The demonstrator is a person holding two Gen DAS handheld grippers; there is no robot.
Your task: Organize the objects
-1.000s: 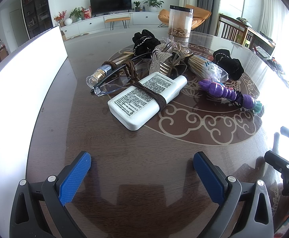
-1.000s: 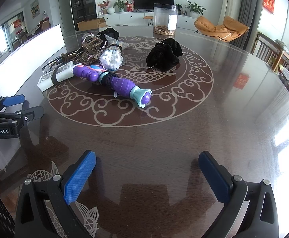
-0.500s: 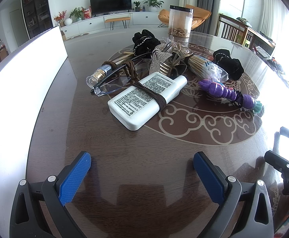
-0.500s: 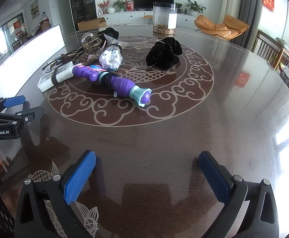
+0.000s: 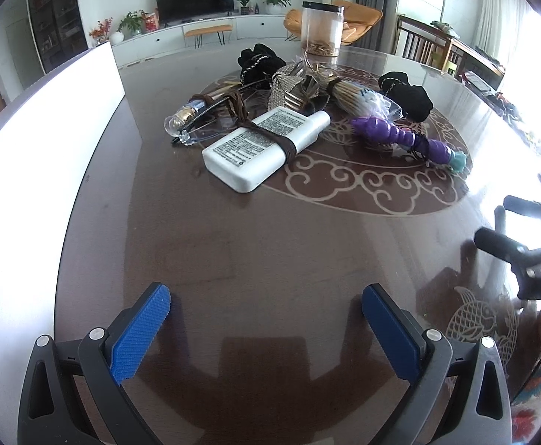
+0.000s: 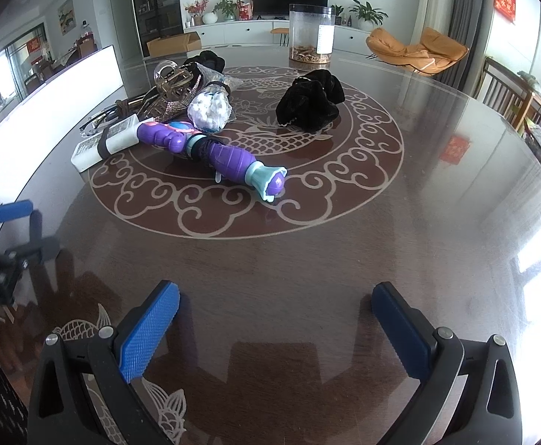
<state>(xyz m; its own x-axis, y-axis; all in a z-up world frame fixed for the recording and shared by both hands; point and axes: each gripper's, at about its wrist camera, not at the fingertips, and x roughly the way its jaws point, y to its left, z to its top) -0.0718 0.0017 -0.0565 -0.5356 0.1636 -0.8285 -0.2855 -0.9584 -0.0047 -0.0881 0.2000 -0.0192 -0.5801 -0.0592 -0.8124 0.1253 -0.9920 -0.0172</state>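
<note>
Above the table [image 5: 270, 244], both grippers' jaws stay apart and empty, barely moved, the purple toy [image 6: 211, 152] and clutter still unsorted.

The left wrist view is taken low over the table [image 5: 233, 252], looking forward between the left gripper [image 5: 266, 296] fingers toward the clutter ahead, with the white bottle [image 5: 266, 144] nearest. The right wrist view is set likewise behind the right gripper [image 6: 276, 293], from further right — the purple toy [image 6: 214, 155] lies ahead and to the left. The same pile is shared by both views, and each gripper is caught at the other view's edge.
</note>
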